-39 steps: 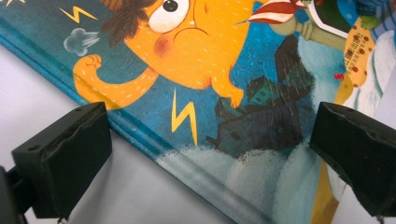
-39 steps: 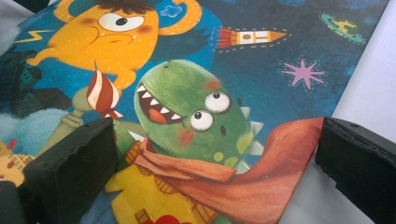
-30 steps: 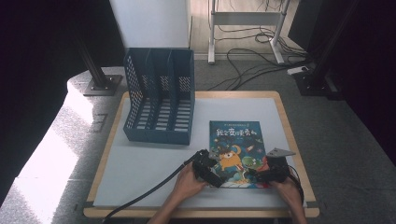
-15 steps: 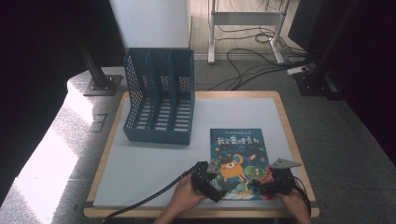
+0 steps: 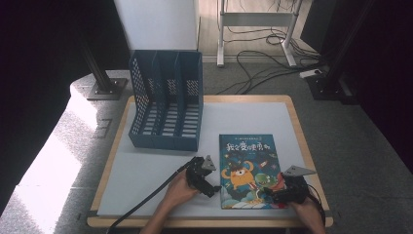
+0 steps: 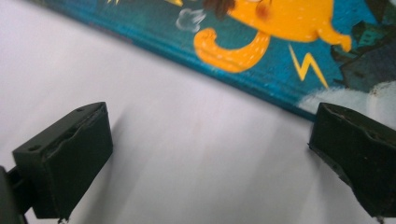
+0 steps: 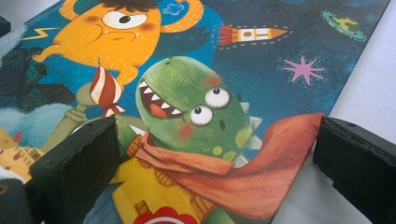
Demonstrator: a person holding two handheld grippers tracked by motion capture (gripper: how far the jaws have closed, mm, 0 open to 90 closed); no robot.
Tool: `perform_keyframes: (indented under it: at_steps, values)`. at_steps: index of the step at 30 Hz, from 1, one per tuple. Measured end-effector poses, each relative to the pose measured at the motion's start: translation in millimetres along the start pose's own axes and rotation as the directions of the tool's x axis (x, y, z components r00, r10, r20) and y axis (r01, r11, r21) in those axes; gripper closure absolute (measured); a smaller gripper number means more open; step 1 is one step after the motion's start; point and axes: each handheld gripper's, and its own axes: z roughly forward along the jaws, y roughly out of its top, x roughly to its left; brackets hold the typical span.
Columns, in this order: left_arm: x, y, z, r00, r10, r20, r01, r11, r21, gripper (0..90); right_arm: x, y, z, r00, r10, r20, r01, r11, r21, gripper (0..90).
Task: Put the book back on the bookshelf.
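Teal and bright orange mark the cover of the picture book (image 5: 247,170), which we see lying flat on the pale tabletop (image 5: 156,165) toward its near right part, its lower edge close to the front rim. We hold the left gripper (image 5: 207,185) just beside the book's left long edge, low over the bare surface; in the left gripper view its two black fingers (image 6: 65,163) stand wide apart with nothing between them, and the book's edge (image 6: 261,60) runs slantwise across ahead of them, the right finger near the cover's margin. We hold the right gripper (image 5: 278,194) at the book's near right corner, with its grey three-cornered plate above it. In the right gripper view its fingers (image 7: 77,168) are likewise spread wide, one over the cover by the green dinosaur and the other out past the book's right edge over the tabletop; whether either touches the cover we cannot tell. Behind, on the left half of the tabletop, stands a blue slotted file rack (image 5: 168,100), well apart from the book.
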Motion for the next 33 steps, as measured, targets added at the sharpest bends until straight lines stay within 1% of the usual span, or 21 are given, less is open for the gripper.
perform_keyframes:
  at_steps: [1,2,5,7,13,17,23,24,25,26,28,32,33]
  values:
    - [0.0,0.0,0.5,1.0000,0.001,0.007,-0.001,0.9999,-0.012,0.0,-0.4,-0.1,-0.1,1.0000,0.002,-0.003,-0.002,1.000,0.000,0.5]
    - [0.7,0.1,1.5,0.9998,-0.007,0.018,0.007,0.9998,-0.021,0.0,-0.8,0.1,-0.2,1.0000,0.002,-0.004,-0.002,1.000,0.002,0.4]
    - [0.8,0.5,2.2,0.9996,-0.010,0.026,0.011,0.9995,-0.031,0.0,-2.5,1.6,1.3,1.0000,-0.001,-0.003,0.001,1.000,0.001,0.0]
    - [0.7,1.8,3.6,0.9990,-0.018,0.041,0.020,0.9989,-0.044,0.0,-3.8,3.1,2.9,1.0000,-0.002,-0.003,0.002,1.000,0.003,0.0]
    - [0.6,6.9,8.1,0.9962,-0.031,0.081,0.036,0.9973,-0.064,0.0,-13.8,12.9,9.5,0.9999,-0.005,-0.014,0.005,1.000,0.026,0.0]
    - [-1.6,9.6,10.6,0.9959,-0.022,0.087,0.028,0.9976,-0.063,0.0,-23.1,23.1,17.3,0.9995,0.007,-0.030,-0.006,0.999,0.031,0.0]
    - [-4.3,13.6,14.0,0.9952,-0.016,0.096,0.022,0.9978,-0.063,0.0,-29.1,41.0,34.3,0.9998,-0.016,-0.010,0.017,0.998,0.057,0.0]
    - [-4.9,14.5,14.0,0.9958,-0.012,0.091,0.017,0.9982,-0.057,0.0,-30.0,44.0,37.2,0.9999,-0.014,-0.008,0.015,0.998,0.059,0.0]
    - [-6.6,15.0,14.6,0.9964,-0.015,0.084,0.021,0.9977,-0.064,0.0,-31.2,46.8,40.1,0.9998,-0.017,-0.005,0.018,0.998,0.061,0.0]
    - [-7.3,15.1,14.9,0.9965,-0.020,0.081,0.025,0.9974,-0.067,0.0,-32.9,50.0,42.7,0.9999,-0.013,-0.003,0.013,0.997,0.070,0.0]
    - [-7.5,14.9,15.1,0.9966,-0.021,0.080,0.027,0.9972,-0.070,0.0,-34.9,53.7,46.5,1.0000,-0.002,-0.004,0.002,0.998,0.070,0.0]
    - [-7.4,14.7,14.9,0.9966,-0.020,0.080,0.025,0.9975,-0.067,0.0,-37.1,56.2,46.6,0.9999,-0.008,-0.011,0.009,0.997,0.082,0.5]
    - [-7.3,14.5,14.9,0.9965,-0.023,0.080,0.028,0.9975,-0.065,0.0,-38.4,56.0,45.5,0.9998,0.008,-0.016,-0.007,0.997,0.076,3.1]
